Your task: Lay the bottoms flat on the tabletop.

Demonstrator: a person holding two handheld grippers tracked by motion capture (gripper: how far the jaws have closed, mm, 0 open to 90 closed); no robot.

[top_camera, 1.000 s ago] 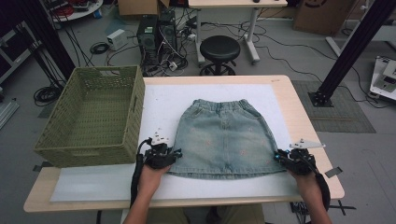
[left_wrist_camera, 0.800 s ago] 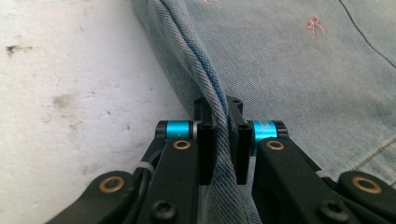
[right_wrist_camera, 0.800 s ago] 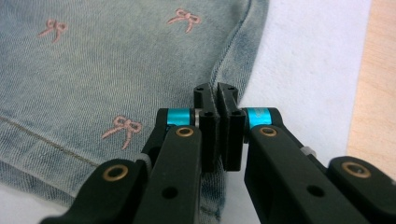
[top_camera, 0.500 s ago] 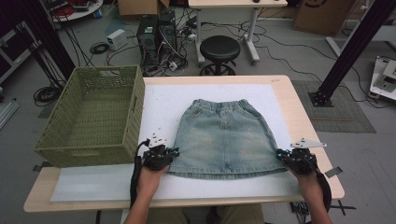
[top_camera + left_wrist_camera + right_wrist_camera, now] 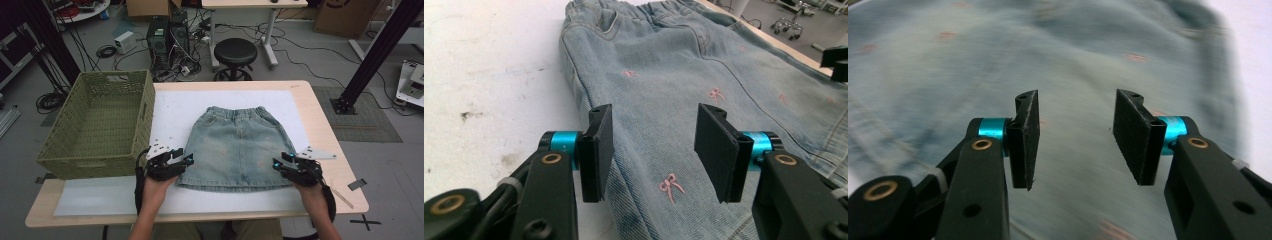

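Denim skirt [image 5: 239,147] flat on white mat [image 5: 170,112], hem toward person. Left gripper [image 5: 181,159], right gripper [image 5: 281,165] at 2 hem corners, jaws just opening, nothing pinched. Regrip both corners evenly before folding.

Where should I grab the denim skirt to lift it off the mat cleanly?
Probably the denim skirt by its two hem corners, coming in low from the near edge. It lies flat, waistband away, hem toward you, so only the edges offer a fold to pinch. The left gripper and right gripper, jaws just opened with nothing clamped, already sit at those corners.
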